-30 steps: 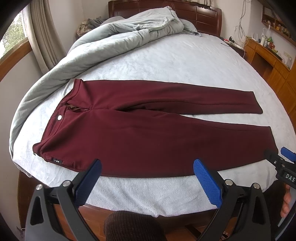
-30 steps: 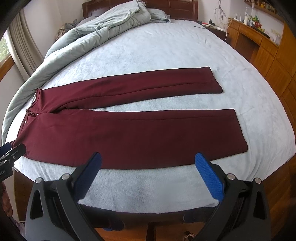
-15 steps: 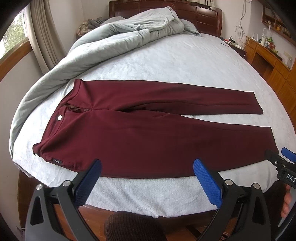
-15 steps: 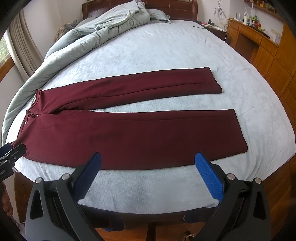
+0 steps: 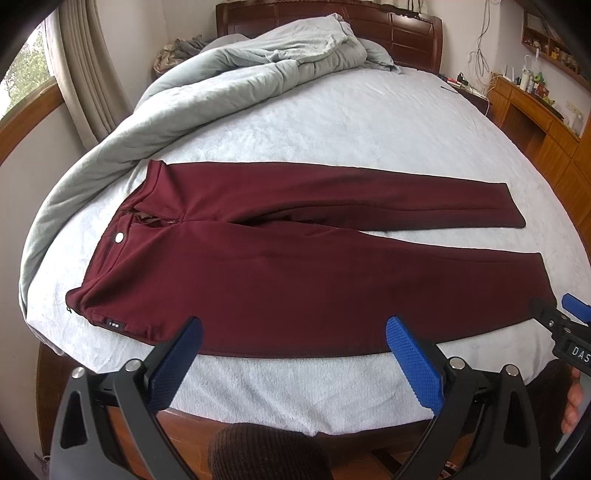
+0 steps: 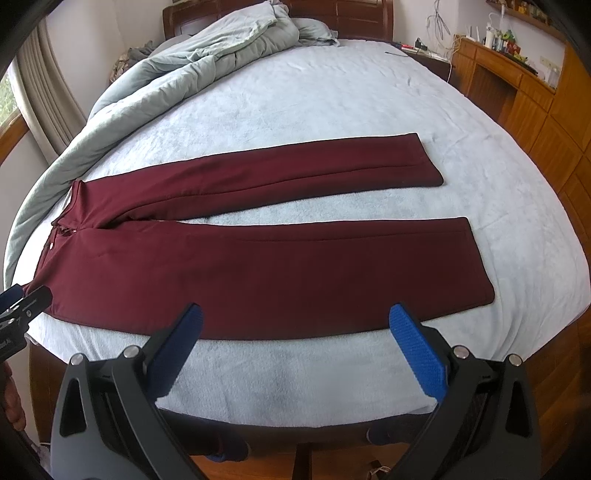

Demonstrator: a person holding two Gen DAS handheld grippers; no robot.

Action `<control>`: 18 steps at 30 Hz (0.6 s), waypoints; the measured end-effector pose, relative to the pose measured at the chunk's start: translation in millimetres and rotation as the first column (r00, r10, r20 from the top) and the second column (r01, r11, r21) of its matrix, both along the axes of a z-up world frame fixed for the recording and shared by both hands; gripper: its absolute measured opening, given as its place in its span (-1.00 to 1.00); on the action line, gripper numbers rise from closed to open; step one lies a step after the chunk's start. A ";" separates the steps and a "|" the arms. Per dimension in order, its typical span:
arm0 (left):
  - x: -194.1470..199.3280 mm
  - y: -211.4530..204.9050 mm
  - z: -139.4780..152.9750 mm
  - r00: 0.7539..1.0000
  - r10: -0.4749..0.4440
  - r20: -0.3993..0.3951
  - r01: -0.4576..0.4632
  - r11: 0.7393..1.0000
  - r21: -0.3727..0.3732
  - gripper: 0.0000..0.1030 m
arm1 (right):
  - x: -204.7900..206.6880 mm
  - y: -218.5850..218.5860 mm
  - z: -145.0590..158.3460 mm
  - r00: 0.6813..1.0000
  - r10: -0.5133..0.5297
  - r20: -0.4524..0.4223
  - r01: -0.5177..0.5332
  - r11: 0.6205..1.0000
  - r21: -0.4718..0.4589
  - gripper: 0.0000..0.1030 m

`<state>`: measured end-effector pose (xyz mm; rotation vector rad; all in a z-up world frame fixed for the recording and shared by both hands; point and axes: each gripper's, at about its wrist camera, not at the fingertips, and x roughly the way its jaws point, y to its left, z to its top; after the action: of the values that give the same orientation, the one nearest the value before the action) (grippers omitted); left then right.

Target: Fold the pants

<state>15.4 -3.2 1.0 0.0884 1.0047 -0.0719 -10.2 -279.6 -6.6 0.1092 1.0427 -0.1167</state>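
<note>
lying flat: one pants (image 5: 295,266), two open claws

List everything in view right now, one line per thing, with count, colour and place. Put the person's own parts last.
pants: 1, maroon, flat on the bed, waist left, legs spread apart to the right
bed: 1, pale blue cover, fills the middle of both views
comforter: 1, grey-green, bunched along the bed's far left edge
headboard: 1, dark wood, far end of the bed
curtain: 1, beige, at the left window
cabinets: wooden, right wall, small items on top
left gripper: black, blue pads, open, near the pants' waist end
right gripper: black, blue pads, open, near the hem end
</note>
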 end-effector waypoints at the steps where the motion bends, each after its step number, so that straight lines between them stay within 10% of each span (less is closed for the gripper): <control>1: 0.0 0.1 -0.1 1.000 0.000 -0.001 0.000 1.000 -0.002 0.93 | 0.7 0.2 -0.1 1.000 0.001 0.000 -0.001 1.000 -0.001 0.95; 18: 5.2 -3.9 1.1 1.000 -0.006 -0.001 0.006 1.000 0.005 0.93 | 0.8 -1.3 -1.4 1.000 -0.001 -0.002 0.001 1.000 0.001 0.95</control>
<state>20.6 -7.1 2.1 0.0955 1.0055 -0.0747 -9.4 -280.9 -8.0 0.1105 1.0451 -0.1171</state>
